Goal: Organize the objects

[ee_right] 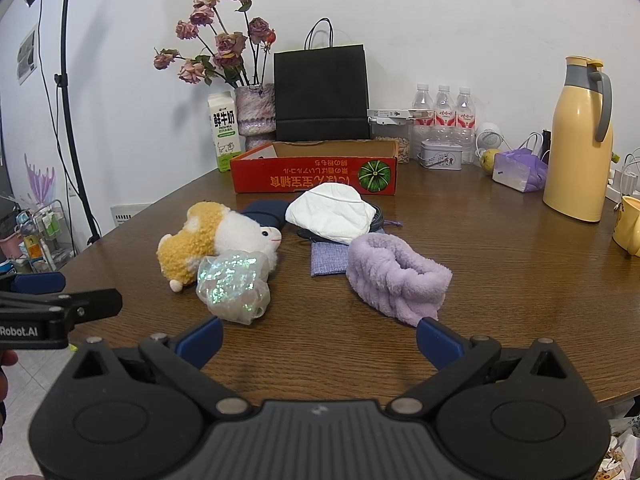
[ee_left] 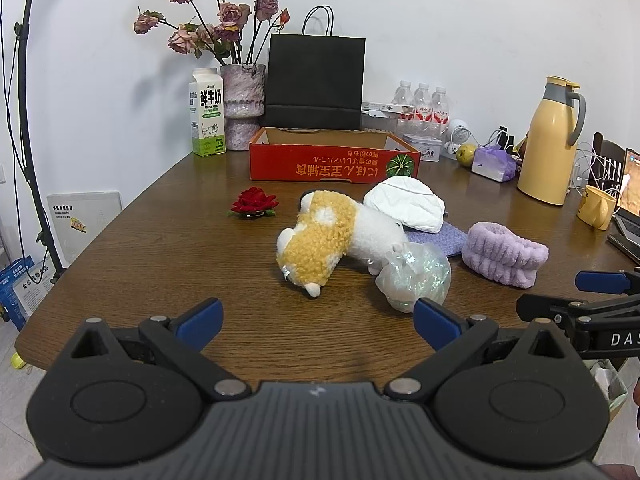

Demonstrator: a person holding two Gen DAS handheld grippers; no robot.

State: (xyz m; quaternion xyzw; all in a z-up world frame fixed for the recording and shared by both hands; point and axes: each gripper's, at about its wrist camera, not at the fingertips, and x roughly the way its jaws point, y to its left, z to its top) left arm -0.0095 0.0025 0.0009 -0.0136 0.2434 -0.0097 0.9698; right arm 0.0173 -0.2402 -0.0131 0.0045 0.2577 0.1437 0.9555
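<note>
1. Left wrist view hides much of the blue-grey woven pouch [ee_left: 444, 240] under the white crinkled pouch [ee_left: 406, 204] and the plush toy [ee_left: 320, 240]; my right gripper [ee_left: 600, 292] is cut off at the frame's right edge, so from here I cannot tell its state.
2. Right wrist view shows a dark navy item [ee_right: 266, 210] behind the plush, mostly covered, and I cannot make out what it is.
3. My left gripper [ee_left: 316, 322] has its jaws spread wide, holding nothing, low over the near edge of the wooden worktop [ee_left: 160, 248]. The right wrist view shows my right gripper's jaws equally spread and empty.
4. Counted: one plush, one red fabric rose [ee_left: 255, 201], one iridescent crumpled bag [ee_left: 416, 276], one lilac fluffy headband [ee_left: 504, 256], three water bottles [ee_left: 420, 100], one milk carton [ee_left: 207, 114].
5. The loose things lie mid-worktop, in front of the red cardboard tray [ee_left: 332, 160], whose inside I cannot fully see.
6. The plush is curly, tan and white; the headband is a soft ribbed loop; the bag is a glittering film.
</note>
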